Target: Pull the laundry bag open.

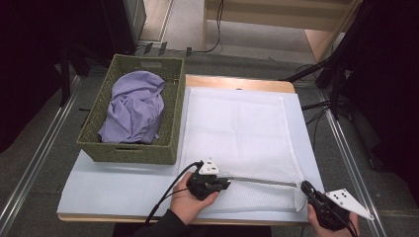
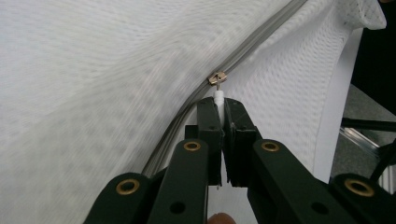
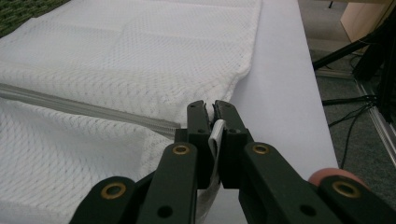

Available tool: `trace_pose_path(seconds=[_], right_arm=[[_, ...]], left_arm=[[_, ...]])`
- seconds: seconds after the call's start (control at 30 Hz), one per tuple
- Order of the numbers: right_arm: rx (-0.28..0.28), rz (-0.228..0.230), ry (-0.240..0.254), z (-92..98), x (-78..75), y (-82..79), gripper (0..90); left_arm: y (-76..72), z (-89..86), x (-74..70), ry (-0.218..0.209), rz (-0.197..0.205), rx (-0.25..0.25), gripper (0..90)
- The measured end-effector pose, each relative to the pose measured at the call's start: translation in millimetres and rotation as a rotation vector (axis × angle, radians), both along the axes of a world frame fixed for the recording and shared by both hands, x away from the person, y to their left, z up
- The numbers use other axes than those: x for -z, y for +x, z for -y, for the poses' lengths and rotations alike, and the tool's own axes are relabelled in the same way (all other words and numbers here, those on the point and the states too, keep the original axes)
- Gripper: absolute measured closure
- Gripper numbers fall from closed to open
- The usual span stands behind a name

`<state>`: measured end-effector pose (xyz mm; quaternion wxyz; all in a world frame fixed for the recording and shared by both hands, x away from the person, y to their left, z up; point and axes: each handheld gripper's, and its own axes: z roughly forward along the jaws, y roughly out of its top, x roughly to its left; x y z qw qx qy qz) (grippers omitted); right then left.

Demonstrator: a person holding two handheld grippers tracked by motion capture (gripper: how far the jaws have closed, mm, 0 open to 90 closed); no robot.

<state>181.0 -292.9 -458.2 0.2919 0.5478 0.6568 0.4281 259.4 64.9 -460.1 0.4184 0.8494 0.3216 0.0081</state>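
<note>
Left gripper: we hold the left gripper (image 1: 226, 180) low over the near part of the table, its jaws pinched tight on the white zipper pull (image 2: 218, 100); the brass slider (image 2: 217, 77) sits just past the jaw tips.

Right gripper: we hold the right gripper (image 1: 305, 187) at the bag's near right corner, its jaws clamped on a white fabric tab (image 3: 215, 135) at the zipper's end.

Mesh bag: the white mesh laundry bag (image 1: 237, 131) lies flat on the table, spreading away ahead of both grippers and touching each of them.

Zipper: the grey zipper (image 1: 262, 181) runs in a taut line between our two grippers; in the left gripper view its tracks pass just left of the jaws and appear parted there.

Basket: the green woven basket (image 1: 170, 126) stands beyond and left of the left gripper, just beside the bag's left edge.

Garment: a crumpled lilac garment (image 1: 136, 106) lies inside the basket, well apart from both grippers.

Table: the pale table cover (image 1: 118, 190) lies under everything.
</note>
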Motion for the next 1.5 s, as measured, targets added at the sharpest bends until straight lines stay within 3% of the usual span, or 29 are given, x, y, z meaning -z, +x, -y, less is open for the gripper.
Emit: trace_pose_path(seconds=[0.27, 0.63, 1.03, 1.2, 1.37, 1.5], right_arm=[[0.001, 0.0, -0.012, -0.5, 0.1, 0.7, 87.4], [0.004, -0.004, -0.023, 0.1, -0.3, 1.7, 87.4], [0.013, -0.009, -0.033, 2.1, 0.3, 2.1, 87.5], [0.033, -0.006, -0.016, 8.5, -0.2, 1.6, 87.4], [0.027, -0.004, -0.029, 4.5, -0.9, 1.5, 87.5], [0.029, -0.008, -0.02, 5.3, -0.1, 1.6, 87.4]], left_arm=[[-5.0, -46.2, 6.4, 0.002, -0.009, -0.063, 87.4], [-7.8, -91.4, 7.2, 0.002, -0.02, -0.122, 87.5], [-12.2, -115.5, 8.1, 0.016, -0.037, -0.136, 87.5], [-10.3, -133.2, 7.8, -0.021, -0.058, -0.176, 87.5], [-13.5, -136.7, 10.2, 0.007, -0.05, -0.169, 87.5], [-15.0, -136.1, 8.2, 0.001, -0.044, -0.176, 87.4]])
